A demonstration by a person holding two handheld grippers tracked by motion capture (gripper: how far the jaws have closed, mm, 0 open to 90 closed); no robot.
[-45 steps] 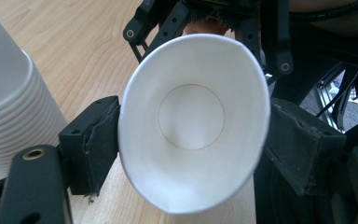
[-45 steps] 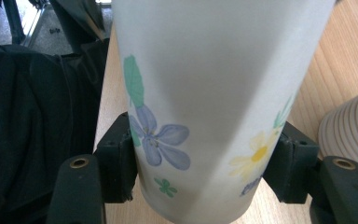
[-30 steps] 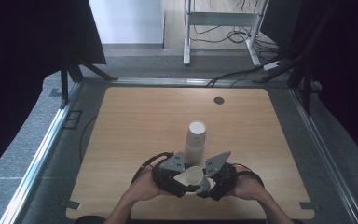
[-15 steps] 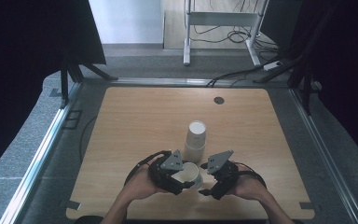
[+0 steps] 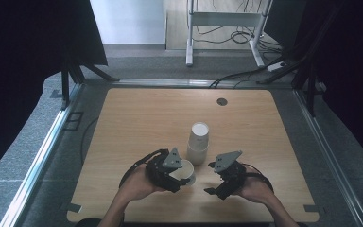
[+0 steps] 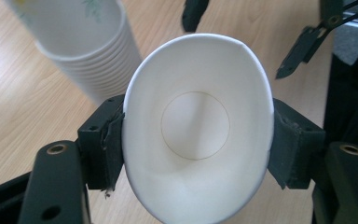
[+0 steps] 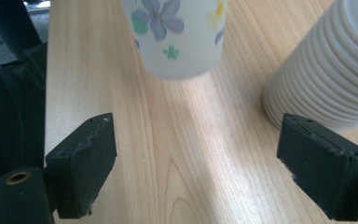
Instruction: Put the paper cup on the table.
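Note:
A single white paper cup [image 6: 198, 128] sits squeezed between the jaws of my left gripper [image 5: 183, 171], its mouth pressed into an oval toward the camera. In the right gripper view the same flower-printed cup [image 7: 177, 35] hangs above the wood, ahead of my right gripper [image 7: 209, 163], whose jaws stand wide apart with nothing between them. An upside-down stack of white paper cups [image 5: 198, 143] stands mid-table just beyond both grippers; the stack [image 6: 81, 46] appears up left in the left gripper view and the stack [image 7: 328, 70] at the right in the right gripper view. My right gripper [image 5: 212, 182] is right of the held cup.
The wooden table [image 5: 137, 118] has a round cable hole [image 5: 222, 101] near its far edge. Black curtains flank both sides. A white frame with cables [image 5: 222, 23] stands on the floor beyond the table.
The two grippers have drawn apart: the right gripper let go of the cup and moved right, and the left gripper keeps the cup, now separate from the stack.

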